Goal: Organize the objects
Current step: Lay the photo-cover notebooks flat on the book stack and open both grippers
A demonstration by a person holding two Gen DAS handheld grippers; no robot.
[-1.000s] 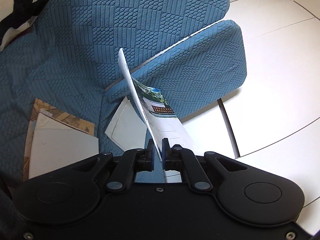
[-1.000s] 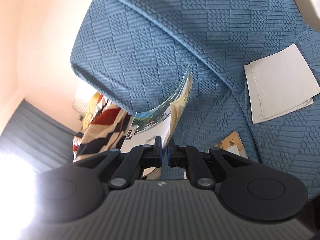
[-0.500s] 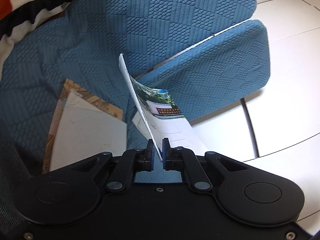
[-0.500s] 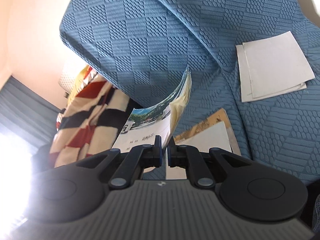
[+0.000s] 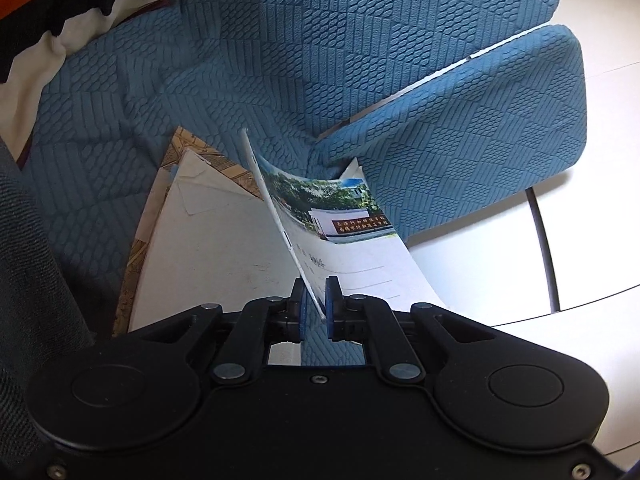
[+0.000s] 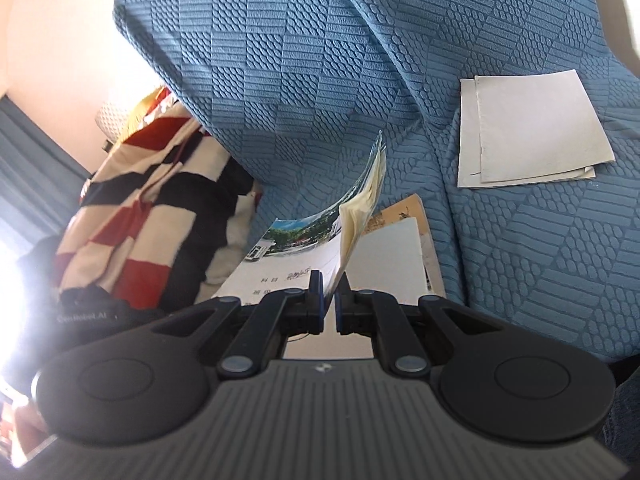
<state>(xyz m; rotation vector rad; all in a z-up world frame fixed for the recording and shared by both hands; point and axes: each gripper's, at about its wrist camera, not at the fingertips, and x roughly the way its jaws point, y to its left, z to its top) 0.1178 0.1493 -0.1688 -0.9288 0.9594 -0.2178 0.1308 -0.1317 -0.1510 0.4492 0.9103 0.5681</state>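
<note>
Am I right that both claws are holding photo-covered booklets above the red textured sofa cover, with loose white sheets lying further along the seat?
Not quite: the sofa cover is blue, as the right wrist view shows. The rest holds: left claw and right claw each grip a booklet, and white sheets lie on the seat.

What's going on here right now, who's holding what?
Both grippers are clamped on the same photo-cover notebook, the left gripper on one edge and the right gripper on another, holding it in the air above the blue sofa cover. Beneath it lies a white booklet on a brown patterned one. Two more white booklets lie further along the seat.
</note>
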